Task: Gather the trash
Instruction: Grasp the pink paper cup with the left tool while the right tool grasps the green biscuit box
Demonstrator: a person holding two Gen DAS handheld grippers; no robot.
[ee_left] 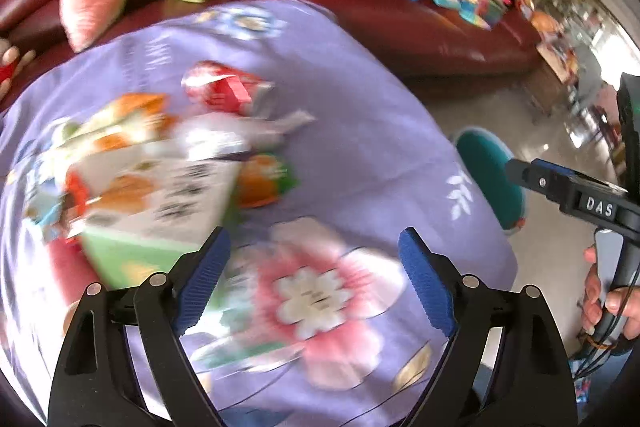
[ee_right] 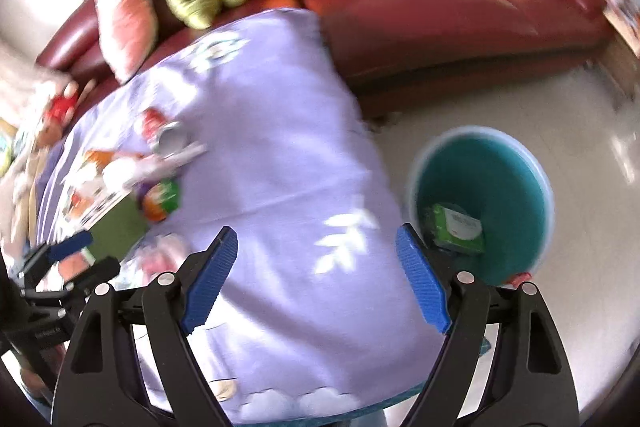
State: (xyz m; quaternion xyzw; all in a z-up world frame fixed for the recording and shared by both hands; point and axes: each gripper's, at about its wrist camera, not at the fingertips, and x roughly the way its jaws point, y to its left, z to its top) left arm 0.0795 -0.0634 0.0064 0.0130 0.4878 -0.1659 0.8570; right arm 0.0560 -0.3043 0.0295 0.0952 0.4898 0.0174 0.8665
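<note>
Green packet (ee_right: 458,227) flat in bin (ee_right: 520,163) (long axis unclear), grippers empty — wide.

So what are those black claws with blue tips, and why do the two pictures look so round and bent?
They are hand-held grippers, one in each of a person's hands, each carrying a wide-angle camera that bends the view. One picture looks along the left gripper, the other along the right gripper. Both are open and hold nothing. Below lies a lilac flowered tablecloth with a blurred pile of colourful packets and a red crushed can. On the floor stands a teal round bin with a green packet inside.
</note>
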